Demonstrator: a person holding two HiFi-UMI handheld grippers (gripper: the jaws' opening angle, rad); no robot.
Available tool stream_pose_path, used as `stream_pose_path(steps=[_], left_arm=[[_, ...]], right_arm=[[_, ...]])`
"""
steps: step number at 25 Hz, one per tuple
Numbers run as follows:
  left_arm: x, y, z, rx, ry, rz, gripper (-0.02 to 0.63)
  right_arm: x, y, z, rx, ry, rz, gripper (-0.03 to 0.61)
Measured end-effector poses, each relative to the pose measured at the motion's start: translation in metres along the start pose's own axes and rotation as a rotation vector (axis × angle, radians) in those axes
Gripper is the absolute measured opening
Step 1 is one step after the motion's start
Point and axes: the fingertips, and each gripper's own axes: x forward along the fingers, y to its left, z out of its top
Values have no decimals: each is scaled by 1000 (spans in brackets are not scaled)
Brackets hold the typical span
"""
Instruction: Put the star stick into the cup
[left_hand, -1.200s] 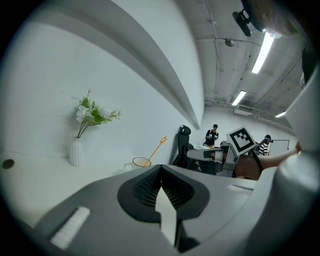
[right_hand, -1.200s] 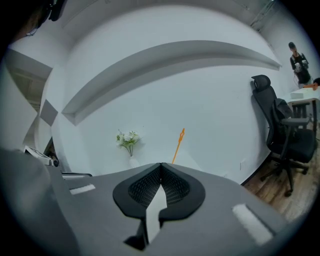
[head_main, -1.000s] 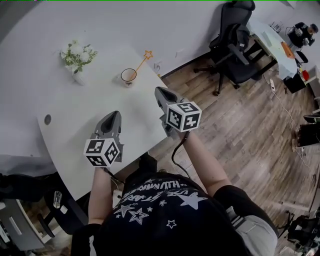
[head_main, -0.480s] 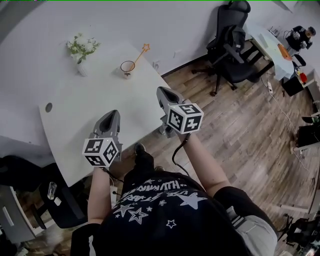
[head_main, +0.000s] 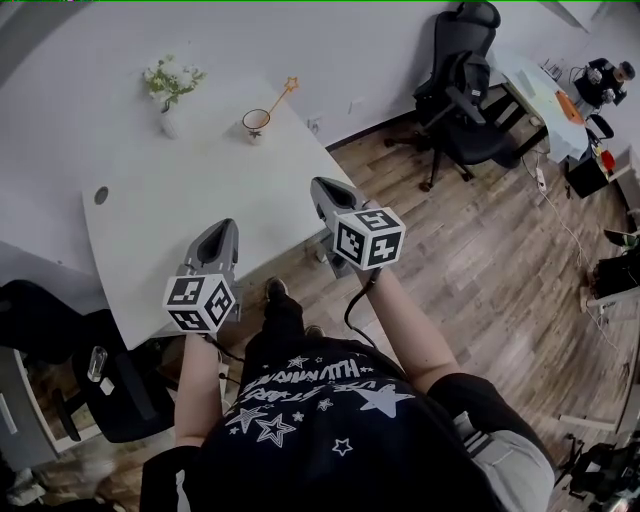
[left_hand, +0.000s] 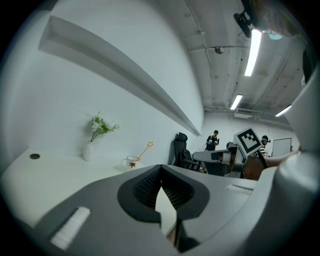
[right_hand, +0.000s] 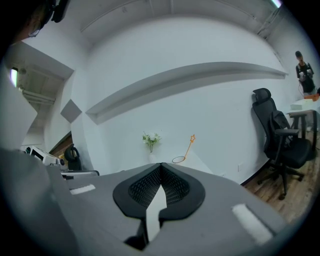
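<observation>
Cup, star stick farther; L hand-held gripper, R hand-held gripper closed, empty; L gripper view adds grommet.

Orange star stick aslant in cup

The head camera looks steeply down from above the person onto the white table and the wood floor. The cameras on the left gripper and right gripper sit low and face forward across the table. All three views share the distant cup, vase and office chair.
</observation>
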Motion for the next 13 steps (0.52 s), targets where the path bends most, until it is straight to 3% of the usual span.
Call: stream_pose_path(steps=[13], left_arm=[[-30, -22, -9, -4, -2, -14, 5]], right_arm=[[-27, 16, -16, 2, 11, 6, 14]])
